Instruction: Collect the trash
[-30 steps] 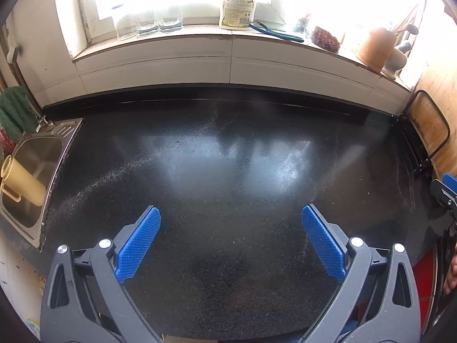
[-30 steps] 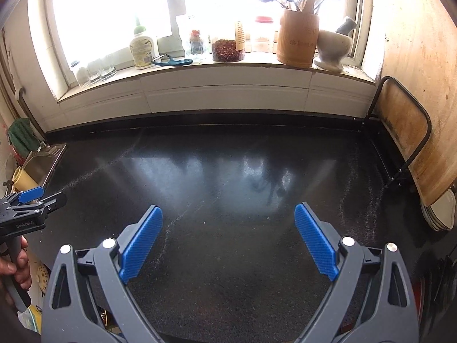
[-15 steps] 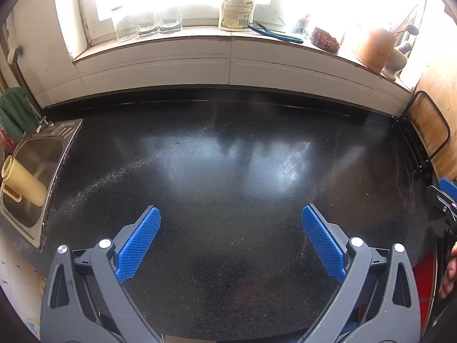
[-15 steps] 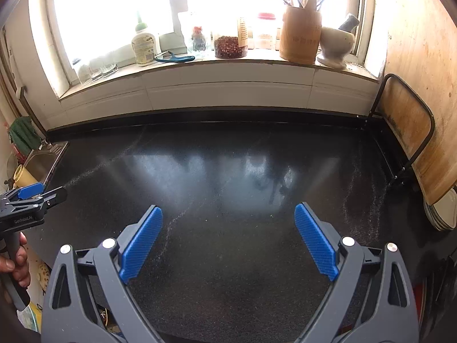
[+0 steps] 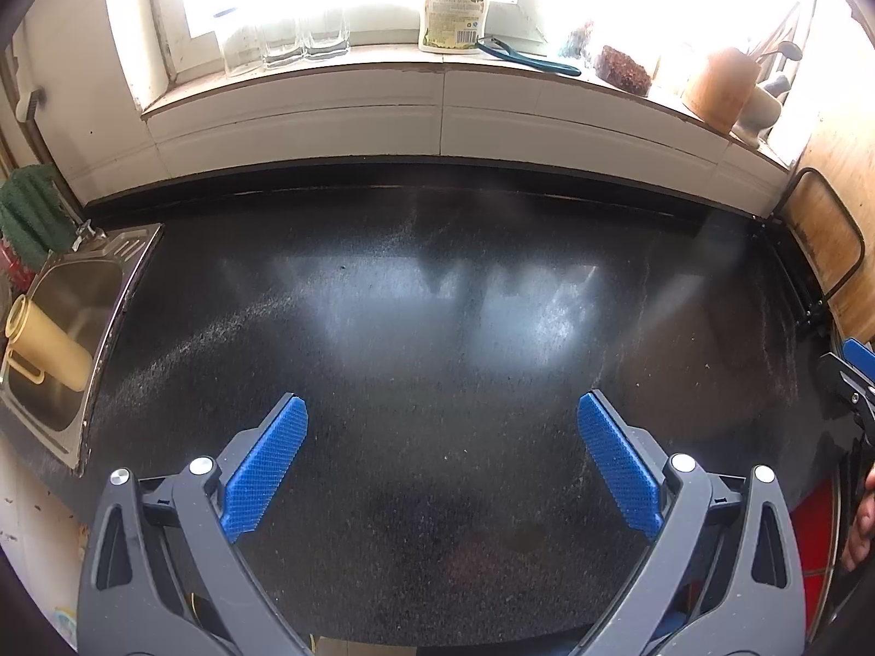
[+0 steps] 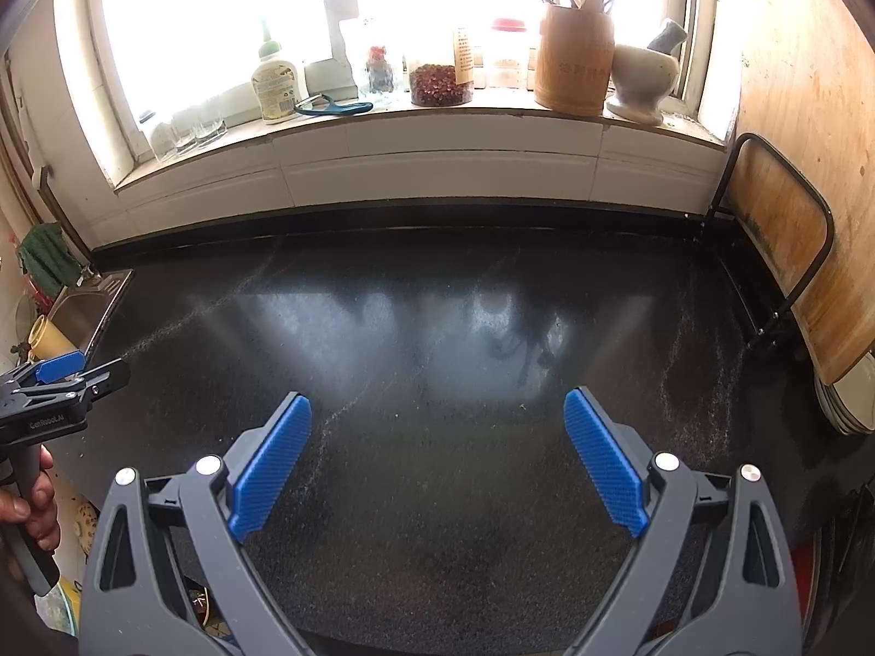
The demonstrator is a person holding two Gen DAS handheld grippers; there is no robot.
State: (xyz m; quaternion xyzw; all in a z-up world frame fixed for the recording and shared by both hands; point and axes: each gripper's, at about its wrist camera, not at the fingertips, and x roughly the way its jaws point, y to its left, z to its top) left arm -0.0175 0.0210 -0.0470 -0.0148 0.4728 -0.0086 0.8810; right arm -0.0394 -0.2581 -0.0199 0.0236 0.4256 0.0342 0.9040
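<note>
I see no trash item on the black speckled countertop (image 5: pixel 437 328); it also fills the right wrist view (image 6: pixel 437 328). My left gripper (image 5: pixel 440 426) is open and empty, hovering over the counter's front part. My right gripper (image 6: pixel 437 421) is open and empty, also over the front part. The left gripper also shows at the left edge of the right wrist view (image 6: pixel 60 382), held in a hand. A bit of the right gripper shows at the right edge of the left wrist view (image 5: pixel 853 377).
A steel sink (image 5: pixel 65 328) with a yellow cup (image 5: pixel 44 347) is at the left. The windowsill holds glasses (image 5: pixel 284 44), a soap bottle (image 5: pixel 454 16), a jar (image 6: pixel 440 82), a wooden utensil holder (image 6: pixel 574 65) and a mortar (image 6: pixel 642 82). A cutting board in a rack (image 6: pixel 782 240) stands right.
Both grippers have stayed open and nearly still. The right wrist view has shifted slightly, so the windowsill items sit a little lower and further right.
</note>
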